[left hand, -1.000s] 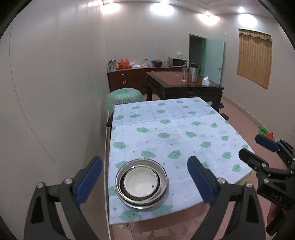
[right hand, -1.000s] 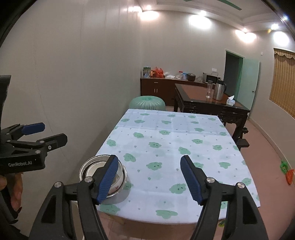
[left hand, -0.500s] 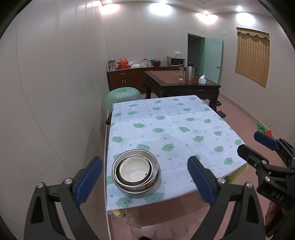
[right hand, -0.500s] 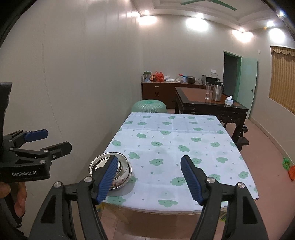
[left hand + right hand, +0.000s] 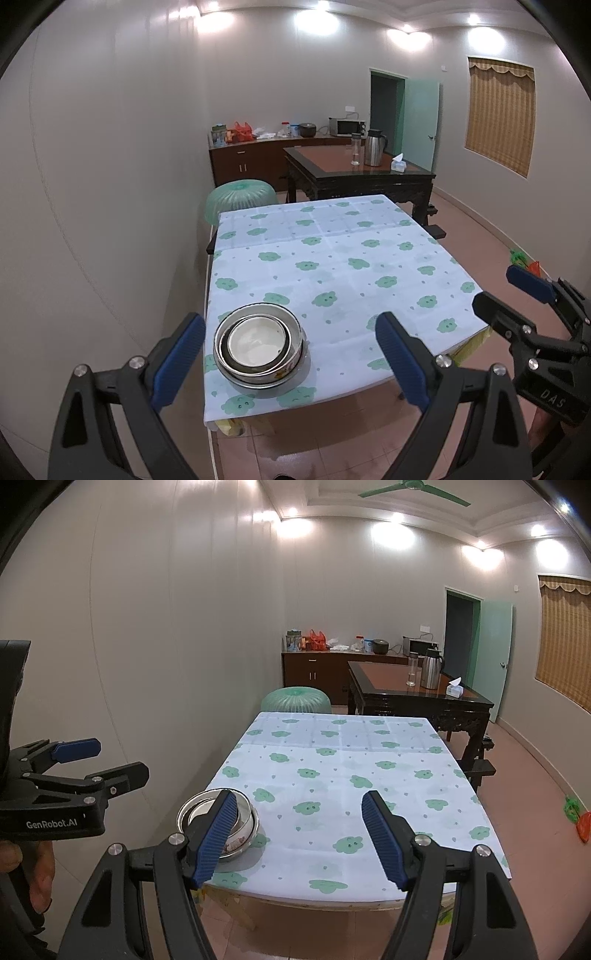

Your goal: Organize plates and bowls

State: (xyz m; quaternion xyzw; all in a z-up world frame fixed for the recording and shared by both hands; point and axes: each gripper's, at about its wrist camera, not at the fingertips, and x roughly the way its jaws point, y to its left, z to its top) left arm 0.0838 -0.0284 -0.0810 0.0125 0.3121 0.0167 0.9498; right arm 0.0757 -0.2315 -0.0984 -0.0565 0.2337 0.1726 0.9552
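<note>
A stack of nested bowls point(image 5: 260, 345) is sitting near the left front corner of the cloth-covered surface point(image 5: 351, 266), a white bowl inside metal ones. Both hand-held grippers are hovering off the surface's near edge, the left hand-held gripper point(image 5: 290, 360) and right hand-held gripper point(image 5: 299, 836) each standing apart, holding nothing. A green basket point(image 5: 240, 195) is sitting beyond the far end.

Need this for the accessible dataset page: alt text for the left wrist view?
A nested stack of metal bowls sits at the near left corner of a table with a cloud-print cloth, framed by the open, empty left gripper. The right gripper is at the right edge.
</note>
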